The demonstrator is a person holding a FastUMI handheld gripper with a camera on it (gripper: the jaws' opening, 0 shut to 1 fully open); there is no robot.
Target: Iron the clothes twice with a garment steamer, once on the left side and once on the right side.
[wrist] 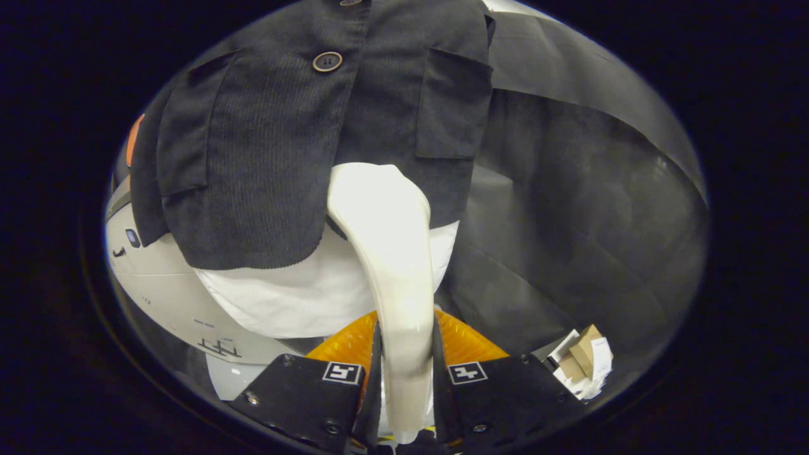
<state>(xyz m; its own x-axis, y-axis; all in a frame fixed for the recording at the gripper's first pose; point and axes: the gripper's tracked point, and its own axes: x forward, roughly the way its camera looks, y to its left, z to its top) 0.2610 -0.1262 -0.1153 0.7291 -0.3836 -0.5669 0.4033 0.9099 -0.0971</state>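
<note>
the gripper (404,373) is closed on the handle of the garment steamer (389,253), one finger pressing on each side of the handle with no gap to be seen. the grip sits low on the handle; the handle's lower end runs out below the fingers.

from the fingers the steamer's long axis runs straight ahead and slightly to the left, curving as it rises. its head ends at the lower hem of the dark corduroy jacket (278,158), just right of the jacket's middle line. whether the head touches the cloth or stands just off it cannot be told, since the head's working face is turned away.

the jacket hangs upright just beyond the steamer, with a white shirt (297,297) showing below its hem. a button (327,61) marks the front closure above and left of the head. a pocket flap (452,104) lies on the panel directly above and to the right of the head; a matching flap lies well to the left.

judgement: the head stands at the bottom of the panel to the right of the closure, so the coming stroke would run upward along that panel. the panel left of the closure would need a sideways shift.

further off, a light-coloured appliance body (158,278) stands behind the clothes on the left, and cardboard scraps (584,357) lie to the right.
</note>
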